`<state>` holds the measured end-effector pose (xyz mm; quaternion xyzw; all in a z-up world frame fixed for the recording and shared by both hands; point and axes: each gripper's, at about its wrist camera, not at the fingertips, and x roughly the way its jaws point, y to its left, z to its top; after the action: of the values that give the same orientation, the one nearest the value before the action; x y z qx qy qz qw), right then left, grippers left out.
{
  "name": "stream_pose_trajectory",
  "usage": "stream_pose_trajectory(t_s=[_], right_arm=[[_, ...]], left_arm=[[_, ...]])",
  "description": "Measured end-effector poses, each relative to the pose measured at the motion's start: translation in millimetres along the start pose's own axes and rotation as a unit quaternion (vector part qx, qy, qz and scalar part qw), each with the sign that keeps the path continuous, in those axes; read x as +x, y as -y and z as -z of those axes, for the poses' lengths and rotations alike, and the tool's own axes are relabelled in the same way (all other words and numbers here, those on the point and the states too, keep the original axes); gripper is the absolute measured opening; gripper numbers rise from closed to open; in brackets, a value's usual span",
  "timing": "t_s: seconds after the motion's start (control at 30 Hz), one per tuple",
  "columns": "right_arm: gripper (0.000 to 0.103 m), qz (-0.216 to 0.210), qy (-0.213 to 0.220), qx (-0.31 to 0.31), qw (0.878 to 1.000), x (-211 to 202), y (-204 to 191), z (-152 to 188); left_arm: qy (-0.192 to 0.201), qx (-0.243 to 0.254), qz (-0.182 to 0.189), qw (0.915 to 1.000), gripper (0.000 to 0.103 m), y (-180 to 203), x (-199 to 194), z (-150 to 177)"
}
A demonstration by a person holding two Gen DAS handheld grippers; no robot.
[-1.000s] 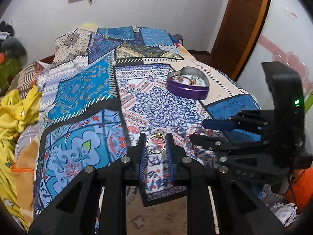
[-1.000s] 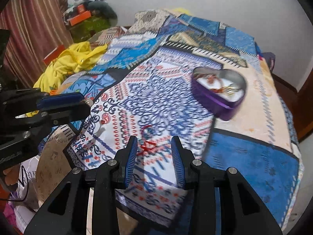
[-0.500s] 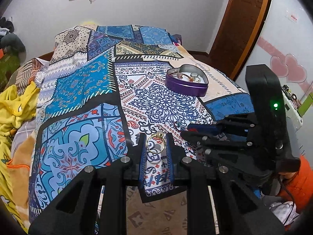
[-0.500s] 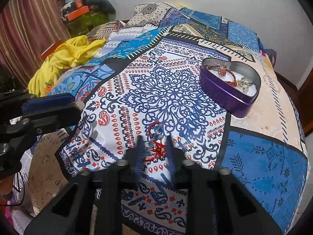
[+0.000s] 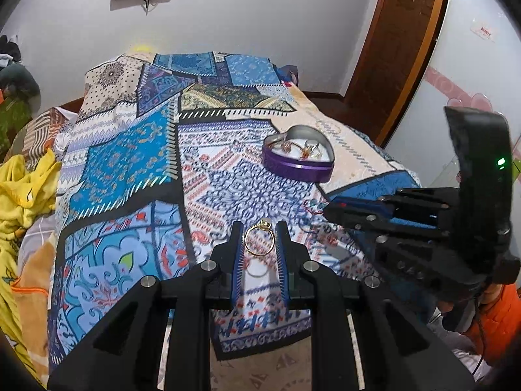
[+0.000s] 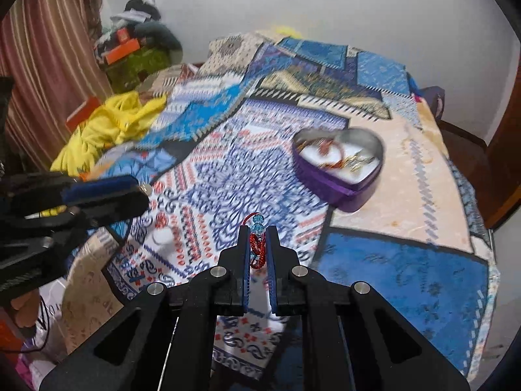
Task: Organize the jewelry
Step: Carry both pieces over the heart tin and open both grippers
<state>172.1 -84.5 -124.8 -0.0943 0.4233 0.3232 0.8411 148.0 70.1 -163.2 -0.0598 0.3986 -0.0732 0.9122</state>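
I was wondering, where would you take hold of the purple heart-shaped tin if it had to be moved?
Pinch the heart tin by its upright near wall at the open rim, from above, one finger inside, one outside. It sits lidless and looks too broad to span, and its jewelry lies toward the middle.

My right gripper (image 6: 257, 244), open over the quilt (image 6: 228, 176) a second ago, now pinches a red cord with blue beads (image 6: 256, 241) and lifts it. In my left view it sits farther out, its fingertips beside the heart tin (image 5: 298, 159).
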Motion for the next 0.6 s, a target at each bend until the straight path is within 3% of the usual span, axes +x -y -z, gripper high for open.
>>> stream_pose_trajectory(t_s=[0.6], right_arm=[[0.008, 0.024, 0.095, 0.039, 0.994, -38.6, 46.0, -37.2]], left_arm=[[0.052, 0.024, 0.013, 0.9983, 0.018, 26.0, 12.7, -66.3]])
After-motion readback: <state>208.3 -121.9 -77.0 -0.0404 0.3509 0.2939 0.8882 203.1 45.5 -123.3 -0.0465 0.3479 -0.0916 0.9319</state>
